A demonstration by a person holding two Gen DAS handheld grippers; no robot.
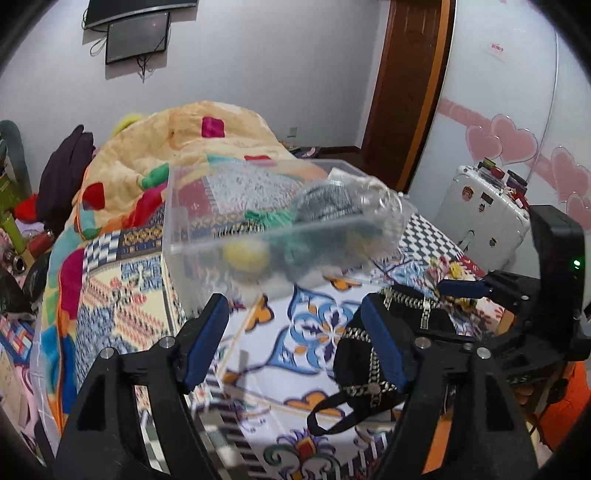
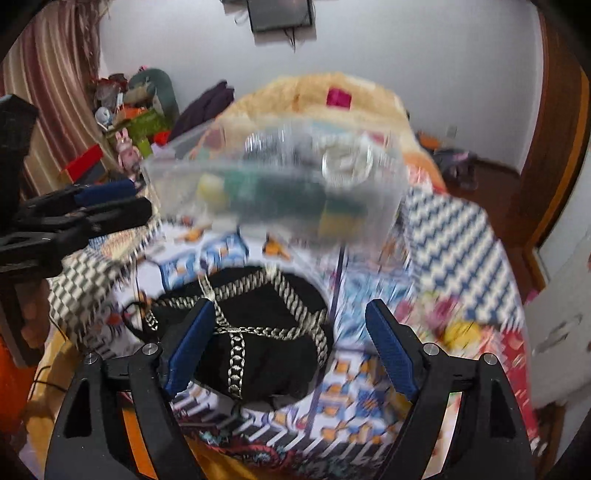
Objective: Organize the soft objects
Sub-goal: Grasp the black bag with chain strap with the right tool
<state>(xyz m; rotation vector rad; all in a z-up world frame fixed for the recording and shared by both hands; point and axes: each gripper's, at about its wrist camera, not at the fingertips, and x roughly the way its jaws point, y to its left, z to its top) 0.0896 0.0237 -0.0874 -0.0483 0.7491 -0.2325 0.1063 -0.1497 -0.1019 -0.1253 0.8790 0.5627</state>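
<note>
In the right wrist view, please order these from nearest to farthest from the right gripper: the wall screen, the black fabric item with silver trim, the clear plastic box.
From the right gripper:
1. Black fabric item with silver trim, on the bedspread, between and just beyond the fingers.
2. Clear plastic box, behind it, centre.
3. Wall screen, top of the far wall.

You're looking at a black bag (image 2: 269, 354) trimmed in silver-and-black woven bands, centre frame. Clear box (image 1: 266, 229) above is showing a yellow ball (image 1: 245, 255) and green cloth (image 1: 273, 218). Bedsheet (image 1: 306, 321) is carrying blue, orange and white motifs; blanket (image 1: 192, 136) upper left, tan with red patches.
</note>
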